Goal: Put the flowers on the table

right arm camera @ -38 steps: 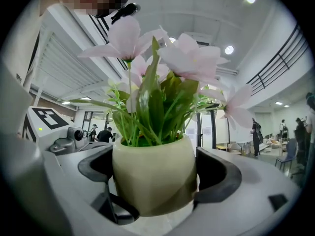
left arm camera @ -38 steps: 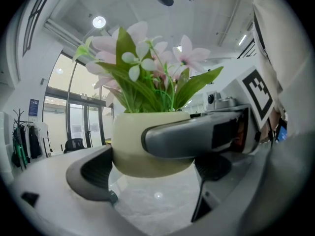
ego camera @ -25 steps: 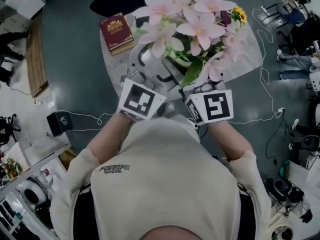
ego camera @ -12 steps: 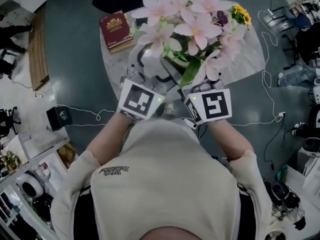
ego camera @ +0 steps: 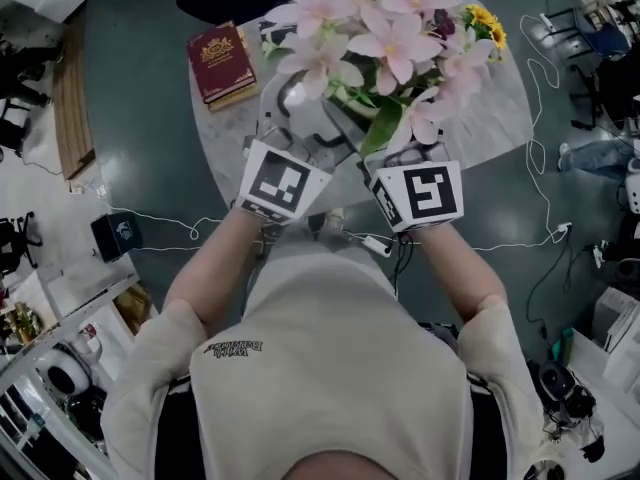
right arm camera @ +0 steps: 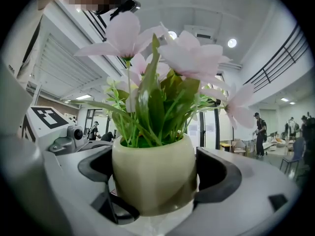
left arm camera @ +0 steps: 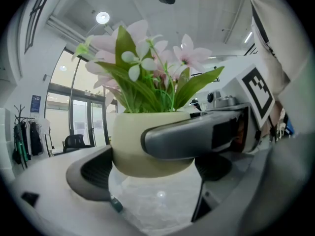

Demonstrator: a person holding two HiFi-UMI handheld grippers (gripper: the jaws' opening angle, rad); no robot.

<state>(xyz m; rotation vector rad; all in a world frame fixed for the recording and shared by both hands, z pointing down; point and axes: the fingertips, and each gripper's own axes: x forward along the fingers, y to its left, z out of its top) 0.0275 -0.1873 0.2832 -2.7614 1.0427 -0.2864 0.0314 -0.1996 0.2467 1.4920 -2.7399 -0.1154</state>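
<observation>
The pot [right arm camera: 152, 166] looks like smooth cream ceramic with a soft satin sheen. The left tongs [left arm camera: 155, 173] and right tongs [right arm camera: 157, 181] are matt grey plastic, their inner pads dark and finely ribbed. The table [left arm camera: 157, 205] is polished and marble-veined, and it mirrors a lamp. The petals [ego camera: 385, 33] look thin and matt, the leaves [right arm camera: 147, 107] slightly waxy. The book [ego camera: 222, 63] has a red cover with gilt stamping.

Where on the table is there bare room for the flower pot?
Bare marble lies on the table's right side, between the flowers and the right rim, and in a narrower strip between the red book and the pot. Left gripper and right gripper crowd the near middle.
</observation>
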